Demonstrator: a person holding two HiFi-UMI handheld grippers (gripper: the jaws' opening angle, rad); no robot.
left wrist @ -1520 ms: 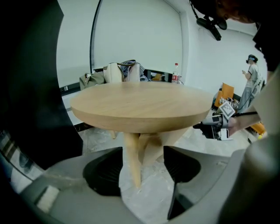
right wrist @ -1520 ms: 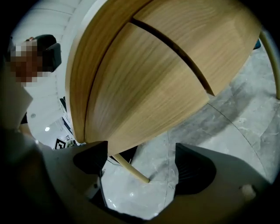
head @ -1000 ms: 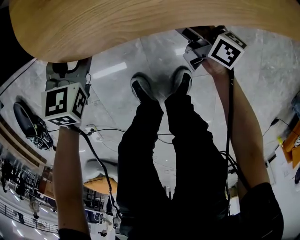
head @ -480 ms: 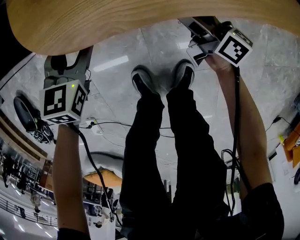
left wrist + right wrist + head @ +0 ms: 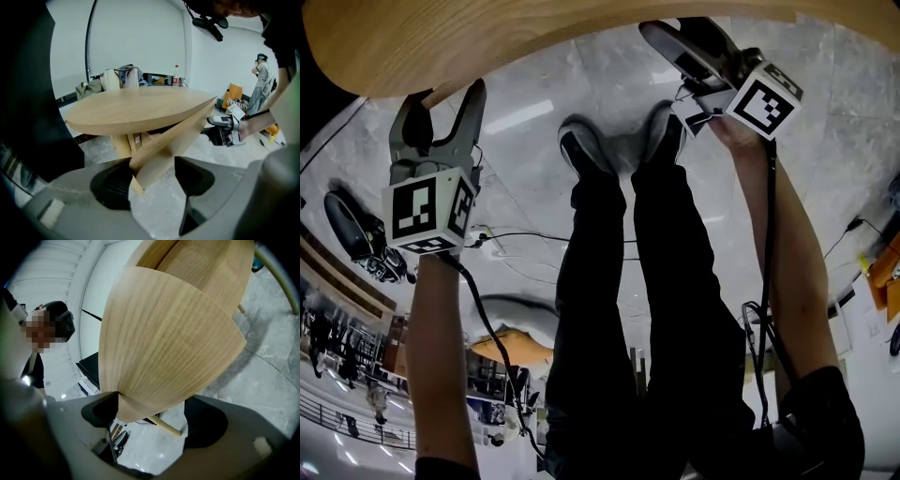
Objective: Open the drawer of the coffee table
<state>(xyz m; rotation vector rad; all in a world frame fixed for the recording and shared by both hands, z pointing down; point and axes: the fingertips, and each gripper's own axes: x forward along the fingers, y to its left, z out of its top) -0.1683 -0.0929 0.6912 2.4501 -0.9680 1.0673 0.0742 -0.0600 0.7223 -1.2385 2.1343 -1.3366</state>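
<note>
Gaping left gripper [image 5: 441, 103] [image 5: 154, 187]: jaws released and spread wide, clamping nothing.
Between its jaws: the slanted wooden drawer [image 5: 173, 136], jutting out from under the round top toward the gripper, its lower corner close against the jaw at the view's left.
Ahead of and above it: the coffee table [image 5: 534, 37] [image 5: 136, 110], with a light wood top.
State of right gripper [image 5: 675, 42] [image 5: 152, 423]: jaws likewise released and wide apart.
Between its jaws: a rounded wooden edge [image 5: 164, 333] of the table, its tip touching the jaw at the view's left and clear of the other.
Below both grippers: the person's shoes [image 5: 581, 155] on the grey floor [image 5: 609, 84].
</note>
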